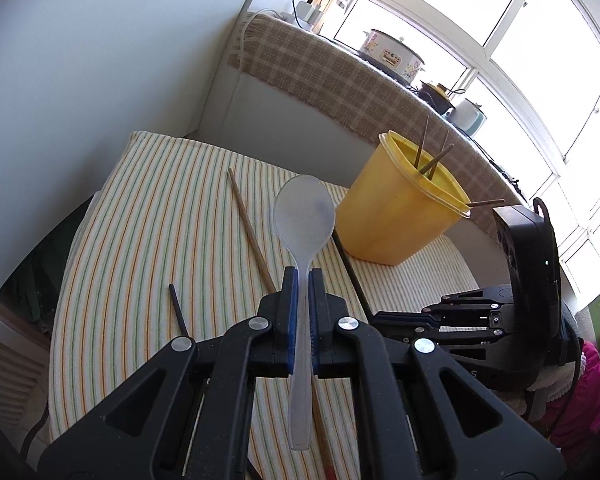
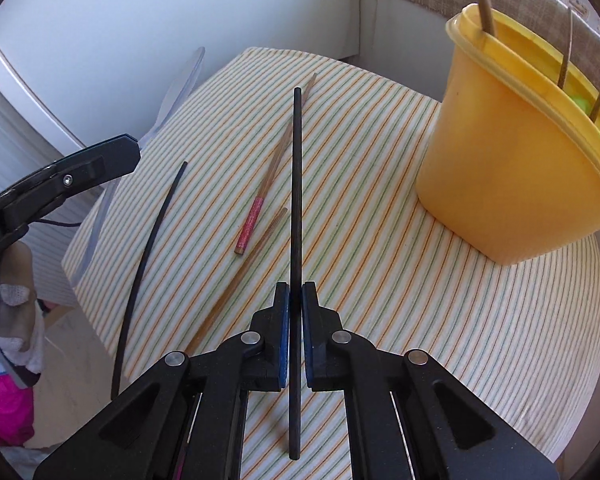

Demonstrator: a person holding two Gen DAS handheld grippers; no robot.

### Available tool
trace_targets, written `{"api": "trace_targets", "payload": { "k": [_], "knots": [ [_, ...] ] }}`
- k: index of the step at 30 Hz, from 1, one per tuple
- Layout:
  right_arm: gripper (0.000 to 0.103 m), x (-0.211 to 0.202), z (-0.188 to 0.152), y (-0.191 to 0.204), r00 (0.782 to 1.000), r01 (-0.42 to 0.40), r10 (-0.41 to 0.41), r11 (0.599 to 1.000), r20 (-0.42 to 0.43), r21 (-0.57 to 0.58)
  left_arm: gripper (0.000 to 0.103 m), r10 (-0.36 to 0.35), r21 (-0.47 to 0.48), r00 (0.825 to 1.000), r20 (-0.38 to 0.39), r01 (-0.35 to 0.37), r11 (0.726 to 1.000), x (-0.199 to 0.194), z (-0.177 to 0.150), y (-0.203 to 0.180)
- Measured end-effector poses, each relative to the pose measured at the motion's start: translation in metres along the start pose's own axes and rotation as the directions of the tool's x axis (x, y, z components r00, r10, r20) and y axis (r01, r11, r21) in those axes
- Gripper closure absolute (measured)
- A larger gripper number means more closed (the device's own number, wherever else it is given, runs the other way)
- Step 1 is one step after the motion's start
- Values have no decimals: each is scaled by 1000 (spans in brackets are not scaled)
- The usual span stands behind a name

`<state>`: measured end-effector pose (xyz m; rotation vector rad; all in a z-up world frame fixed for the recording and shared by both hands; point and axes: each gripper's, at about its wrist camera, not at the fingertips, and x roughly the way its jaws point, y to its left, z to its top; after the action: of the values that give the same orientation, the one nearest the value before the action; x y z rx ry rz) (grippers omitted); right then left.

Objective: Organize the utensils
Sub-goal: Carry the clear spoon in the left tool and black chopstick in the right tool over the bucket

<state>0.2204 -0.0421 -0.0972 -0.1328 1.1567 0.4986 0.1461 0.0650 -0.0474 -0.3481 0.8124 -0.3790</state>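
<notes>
Two grippers are loaded at once: the left gripper (image 1: 303,276) is clenched on the stem of a clear plastic spoon (image 1: 305,216), bowl pointing to 12 o'clock, and the right gripper (image 2: 295,292) is clamped on a black chopstick (image 2: 297,200) that runs straight up the right wrist view toward 12 o'clock. Both utensils look lifted clear of the striped cloth (image 2: 380,280). A yellow tub (image 1: 396,216) stands on that cloth at about 2 o'clock from either gripper, with several thin sticks already leaning in it. Left on the cloth are a second black chopstick (image 2: 148,256) at 10 o'clock of the right gripper, a wooden chopstick with a red end (image 2: 274,168) at 11 o'clock, and another plain wooden one (image 2: 240,276) just beside the held stick. The step in hand seems to be the carry after pick-up; next, each hand would need to swing toward 2 o'clock, tip its utensil upright over the tub rim and let go without knocking the sticks inside or tipping the tub. Readable writing is scant: letters ending "ot.AI" on the other gripper's body at 9 o'clock in the right wrist view; the rest is too small to read.
</notes>
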Motion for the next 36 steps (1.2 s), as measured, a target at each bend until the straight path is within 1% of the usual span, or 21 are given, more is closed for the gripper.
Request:
{"api": "trace_targets", "payload": {
  "k": [4, 7, 11, 16, 22, 27, 29, 32, 33, 36],
  "knots": [
    [99, -33, -14, -13, 996, -10, 9, 1000, 93, 15, 100, -9, 32, 1000, 16, 8, 999, -2, 8, -16],
    [99, -60, -19, -22, 986, -8, 5, 1000, 165, 23, 100, -17, 51, 999, 34, 16, 999, -2, 17, -28],
    [99, -89, -22, -26, 968, 4, -6, 1000, 253, 8, 100, -39, 72, 998, 58, 35, 997, -4, 29, -44],
    [99, -118, -24, -31, 938, 26, -26, 1000, 346, 3, 100, -69, 99, 995, 73, 61, 993, 3, 46, -66],
    [99, -153, -20, -49, 905, 10, -22, 999, 425, 30, 100, -103, 133, 992, 78, 92, 987, 15, 66, -93],
    [99, -177, -5, -62, 871, -3, -18, 999, 491, 42, 100, -133, 160, 986, 101, 115, 980, 28, 87, -119],
    [99, -186, 0, -71, 859, -15, -12, 999, 512, 50, 100, -136, 169, 985, 110, 116, 979, 35, 94, -129],
    [99, -201, 7, -82, 841, -6, -29, 998, 540, 63, 100, -127, 179, 983, 129, 103, 978, 48, 105, -142],
    [99, -205, 9, -86, 836, -4, -34, 998, 548, 68, 100, -135, 174, 982, 128, 112, 978, 52, 109, -144],
    [99, -212, 17, -95, 825, -2, -42, 997, 563, 77, 100, -133, 177, 982, 135, 108, 978, 67, 116, -153]
  ]
}}
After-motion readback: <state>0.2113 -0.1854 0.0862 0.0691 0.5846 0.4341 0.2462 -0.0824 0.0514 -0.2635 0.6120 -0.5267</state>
